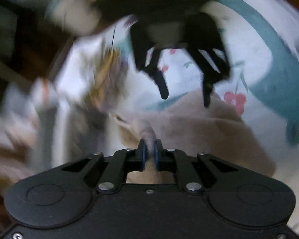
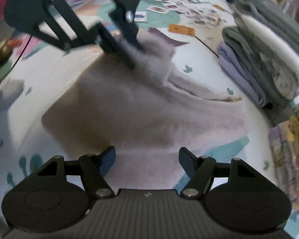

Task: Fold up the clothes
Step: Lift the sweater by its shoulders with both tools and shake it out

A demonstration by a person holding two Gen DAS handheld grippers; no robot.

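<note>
A pale pink-beige knit sweater (image 2: pixel 139 115) lies spread on a white printed sheet (image 2: pixel 56 75). My left gripper (image 1: pixel 149 153) is shut on a bunched fold of the sweater (image 1: pixel 199 123), and the cloth runs between its blue pads. In the right wrist view the left gripper (image 2: pixel 127 53) comes in from the upper left, lifting that fold near the sweater's far edge. My right gripper (image 2: pixel 147 155) is open, hovering over the near part of the sweater with nothing between its fingers. It also shows in the left wrist view, where the right gripper (image 1: pixel 185 97) hangs open above the cloth.
A stack of folded grey, lilac and white clothes (image 2: pixel 259 59) sits at the right. Scattered photo cards (image 2: pixel 189 10) and an orange card (image 2: pixel 181 29) lie at the back. A patterned yellowish fabric (image 2: pixel 296 151) lies at the right edge. The left wrist view is motion-blurred.
</note>
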